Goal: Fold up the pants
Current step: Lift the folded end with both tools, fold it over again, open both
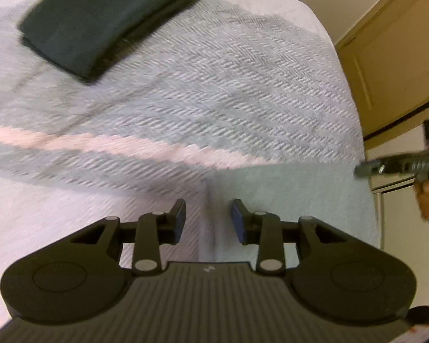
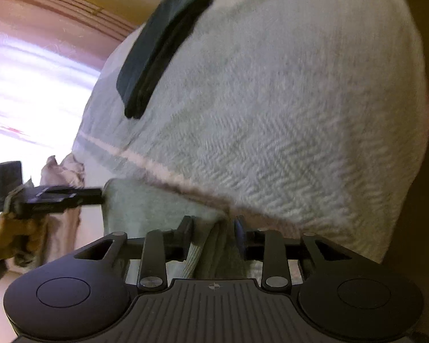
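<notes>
Nearest, at the bottom of the left wrist view, the left tongs [image 1: 208, 218] are seen with their pads standing apart and nothing between them, only the pale herringbone bedspread [image 1: 214, 91] beneath. At the right edge of that view the other tool is caught, blurred, with a hand [image 1: 427, 197] around its grip. Further up, a pink stripe [image 1: 105, 143] is crossed diagonally over the cover. At the upper left the pants [image 1: 100, 23], dark and already folded into a flat rectangle, are laid on the bedspread, well apart from both tools. A tan door [image 1: 394, 57] is seen at the upper right.

In the right wrist view the right tongs [image 2: 213, 235] are held at the bottom centre, parted, with a hanging fold of the bedspread [image 2: 271, 100] lying between the pads; whether it is pressed cannot be told. The left tool is seen at the left edge, its tip at the cover's edge. The pants [image 2: 151, 51] are seen at the upper left.
</notes>
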Tool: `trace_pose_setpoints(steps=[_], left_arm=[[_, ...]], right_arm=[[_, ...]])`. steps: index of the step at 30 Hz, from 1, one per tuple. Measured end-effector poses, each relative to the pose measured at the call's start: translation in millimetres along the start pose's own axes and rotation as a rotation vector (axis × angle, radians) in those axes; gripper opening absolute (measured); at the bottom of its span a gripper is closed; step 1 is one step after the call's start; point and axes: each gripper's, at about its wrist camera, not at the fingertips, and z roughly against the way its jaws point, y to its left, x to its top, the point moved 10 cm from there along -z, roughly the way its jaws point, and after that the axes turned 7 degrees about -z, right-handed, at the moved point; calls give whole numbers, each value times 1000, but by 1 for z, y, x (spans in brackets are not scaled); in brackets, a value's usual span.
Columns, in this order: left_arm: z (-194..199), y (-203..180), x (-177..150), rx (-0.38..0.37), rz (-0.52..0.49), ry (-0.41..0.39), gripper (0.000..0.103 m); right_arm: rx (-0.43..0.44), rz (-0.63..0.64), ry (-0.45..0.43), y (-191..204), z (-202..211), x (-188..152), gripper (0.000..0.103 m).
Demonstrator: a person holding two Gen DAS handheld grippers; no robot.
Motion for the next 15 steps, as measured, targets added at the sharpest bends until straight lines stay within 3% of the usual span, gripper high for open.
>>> trace_pose_setpoints(steps=[2, 5, 9, 12, 15], left_arm=[[20, 4, -14, 57, -14, -4, 26], [52, -4, -43, 87, -24, -45, 26], [80, -35, -99, 83, -99, -102, 27], [84, -69, -158, 97, -256, -110, 29], [76, -104, -210, 179, -502, -101, 32]], right_arm=[[-46, 57, -54, 8, 16, -1, 30], [-56, 121, -109, 26, 41, -18, 35], [-62, 240, -147, 56, 66, -83, 46], [-83, 360, -120, 75, 69, -158, 51], [-138, 512, -69, 86, 57, -232, 52]])
